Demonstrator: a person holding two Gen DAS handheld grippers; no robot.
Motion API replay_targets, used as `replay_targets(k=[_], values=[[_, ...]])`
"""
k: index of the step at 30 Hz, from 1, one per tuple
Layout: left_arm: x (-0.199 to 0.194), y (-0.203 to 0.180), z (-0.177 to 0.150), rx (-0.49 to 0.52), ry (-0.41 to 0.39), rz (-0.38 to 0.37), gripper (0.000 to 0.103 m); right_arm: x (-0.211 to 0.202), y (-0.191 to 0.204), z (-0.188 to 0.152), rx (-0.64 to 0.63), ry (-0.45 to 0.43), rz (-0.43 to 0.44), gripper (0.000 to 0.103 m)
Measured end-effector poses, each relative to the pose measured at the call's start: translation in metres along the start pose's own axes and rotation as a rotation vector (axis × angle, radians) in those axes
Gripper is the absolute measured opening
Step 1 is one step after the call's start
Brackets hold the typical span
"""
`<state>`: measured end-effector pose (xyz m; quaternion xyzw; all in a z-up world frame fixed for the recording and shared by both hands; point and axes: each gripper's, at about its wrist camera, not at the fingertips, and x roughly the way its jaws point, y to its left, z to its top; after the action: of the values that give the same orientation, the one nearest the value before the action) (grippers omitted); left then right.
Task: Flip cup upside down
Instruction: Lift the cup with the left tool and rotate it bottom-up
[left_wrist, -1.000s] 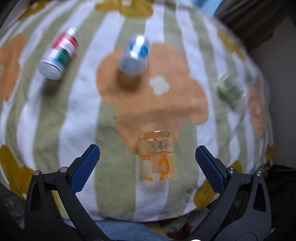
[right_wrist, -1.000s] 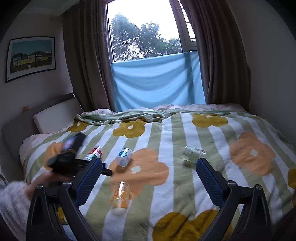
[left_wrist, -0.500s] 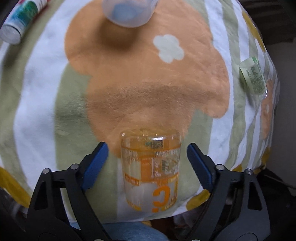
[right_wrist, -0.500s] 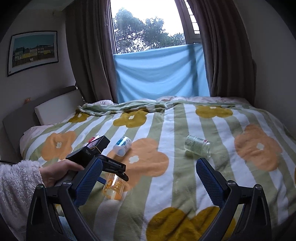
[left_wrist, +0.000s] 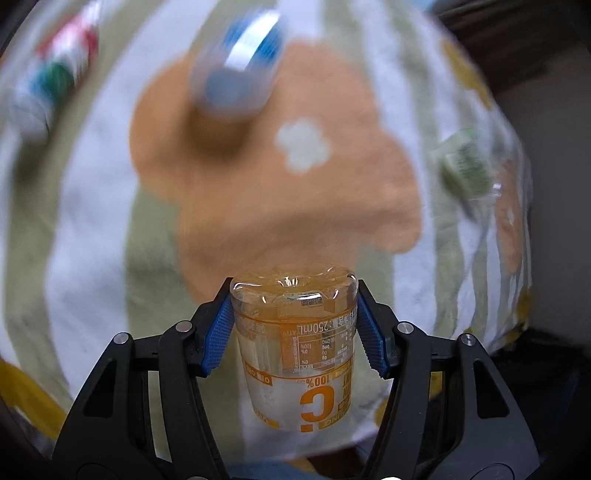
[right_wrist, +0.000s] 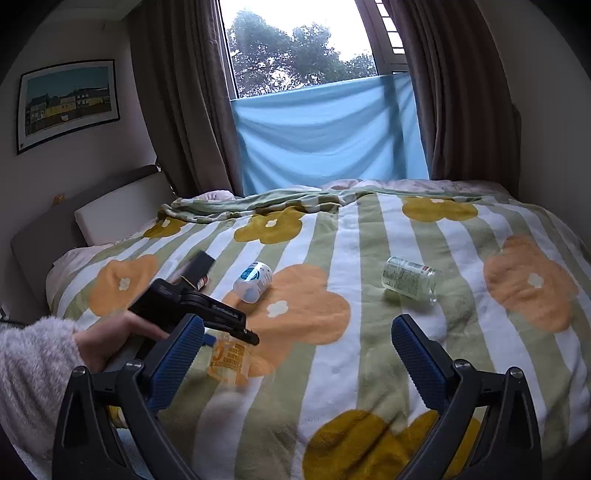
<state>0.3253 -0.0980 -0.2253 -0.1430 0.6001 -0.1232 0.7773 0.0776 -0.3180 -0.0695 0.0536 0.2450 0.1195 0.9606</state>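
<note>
The bed (right_wrist: 369, 280) is covered by a striped blanket (right_wrist: 343, 236) with big orange and yellow flowers, so everything's sitting on soft stuff. Three other containers are seen lying on their sides: a clear bottle (right_wrist: 408, 279) toward the right edge, a blue-and-white cup (right_wrist: 253, 281) mid-bed, and a red-and-green can (left_wrist: 55, 79) toward the left edge, badly blurred.

The cup (left_wrist: 295, 347), clear with orange print, is found near the foot edge of the bed. It's gripped by the left hand-held gripper (left_wrist: 295, 332), blue pads pressed on both sides just under the closed end, which faces away from the camera. The print reads upside down there. Whether it's lifted clear of the blanket can't be told; the blur hints at motion.

The right hand-held gripper (right_wrist: 295, 354) is held wide apart with nothing in it, well above the blanket.

So the grab looks done. Probably still left: the turn-over and setting it down rim-first, which could get wobbly on plush fabric.
</note>
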Motion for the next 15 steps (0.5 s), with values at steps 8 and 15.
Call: replay_targets(k=[8,15], values=[[-0.02,-0.031,-0.036,0.234,-0.407,0.027,0.058,0.008,0.006,-0.002,-0.014,0.027,-0.009,0.102],[0.01,-0.012,-0.035,0.193,-0.382,0.026,0.058,0.011,0.005,-0.007,-0.035,0.047,-0.051,0.102]])
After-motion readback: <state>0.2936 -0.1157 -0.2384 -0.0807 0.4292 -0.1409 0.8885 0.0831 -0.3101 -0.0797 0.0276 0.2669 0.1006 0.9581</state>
